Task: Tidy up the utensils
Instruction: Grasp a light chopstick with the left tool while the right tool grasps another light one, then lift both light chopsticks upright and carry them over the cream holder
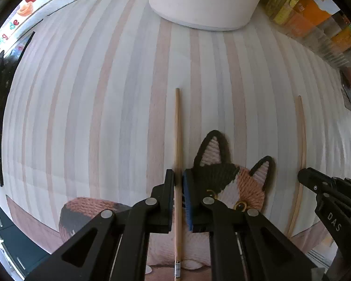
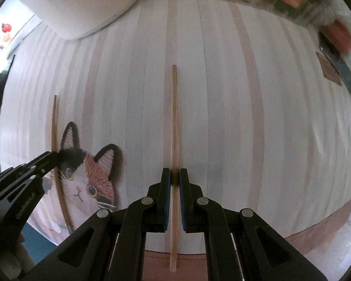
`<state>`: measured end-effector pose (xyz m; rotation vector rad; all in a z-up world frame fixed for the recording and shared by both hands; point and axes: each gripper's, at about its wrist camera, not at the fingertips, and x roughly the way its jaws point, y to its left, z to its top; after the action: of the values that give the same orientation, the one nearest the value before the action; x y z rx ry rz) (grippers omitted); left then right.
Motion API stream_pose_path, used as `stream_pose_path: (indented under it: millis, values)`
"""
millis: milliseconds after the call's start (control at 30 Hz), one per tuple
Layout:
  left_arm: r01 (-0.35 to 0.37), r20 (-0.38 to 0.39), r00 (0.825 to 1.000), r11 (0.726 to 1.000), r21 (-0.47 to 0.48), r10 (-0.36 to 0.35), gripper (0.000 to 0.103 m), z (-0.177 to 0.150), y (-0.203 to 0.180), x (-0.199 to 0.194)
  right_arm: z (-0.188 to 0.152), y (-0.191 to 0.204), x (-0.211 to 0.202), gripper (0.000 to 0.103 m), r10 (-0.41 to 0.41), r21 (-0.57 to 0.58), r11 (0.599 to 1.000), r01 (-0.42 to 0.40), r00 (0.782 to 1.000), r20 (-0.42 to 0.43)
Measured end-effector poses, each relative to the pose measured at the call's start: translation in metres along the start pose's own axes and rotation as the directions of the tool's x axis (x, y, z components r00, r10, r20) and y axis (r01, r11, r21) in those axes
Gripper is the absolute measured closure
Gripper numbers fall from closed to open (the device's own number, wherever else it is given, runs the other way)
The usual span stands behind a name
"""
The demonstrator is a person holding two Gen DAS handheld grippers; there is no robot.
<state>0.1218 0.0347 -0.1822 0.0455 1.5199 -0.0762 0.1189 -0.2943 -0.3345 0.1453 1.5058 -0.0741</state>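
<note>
Left gripper (image 1: 178, 182), right gripper (image 2: 175, 178): black linkage arms, silver rivets, blue-padded jaws, white lettering on side.

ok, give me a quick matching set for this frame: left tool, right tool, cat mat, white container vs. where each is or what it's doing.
Things:
1. left tool
2. right tool
3. cat mat
4. white container

Places/states:
A. far end of the striped table
B. closed on the chopstick beside the cat's ear
C. flat on the table, near edge
D. closed on the chopstick over bare stripes

Pairs: 1-B, 2-D, 3-C, 4-A
</note>
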Motion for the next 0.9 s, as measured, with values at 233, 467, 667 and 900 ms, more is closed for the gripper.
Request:
stream_pose_path:
  millis: [233, 467, 667, 900]
  values:
    - [0.017, -0.010, 1.000, 1.000, 0.012, -0.017, 0.094, 0.020, 0.025, 0.006, 0.041, 0.015, 0.008, 0.087, -0.054, 0.001, 0.999, 0.054, 0.998, -0.023]
    - [-0.003, -0.012, 1.000, 0.999, 0.033, 0.003, 0.098, 0.027, 0.001, 0.014, 0.051, 0.033, 0.014, 0.091, -0.089, -0.021, 0.996, 0.088, 0.996, -0.021]
    - [-0.007, -0.004, 1.000, 0.999, 0.051, 0.007, 0.098, 0.025, -0.014, 0.025, 0.058, 0.059, 0.018, 0.095, -0.110, -0.032, 0.993, 0.109, 0.994, -0.019]
    - [-0.008, 0.004, 1.000, 0.999, 0.045, 0.008, 0.098, 0.029, -0.018, 0.026, 0.065, 0.086, 0.022, 0.093, -0.147, -0.067, 0.987, 0.145, 0.989, -0.027]
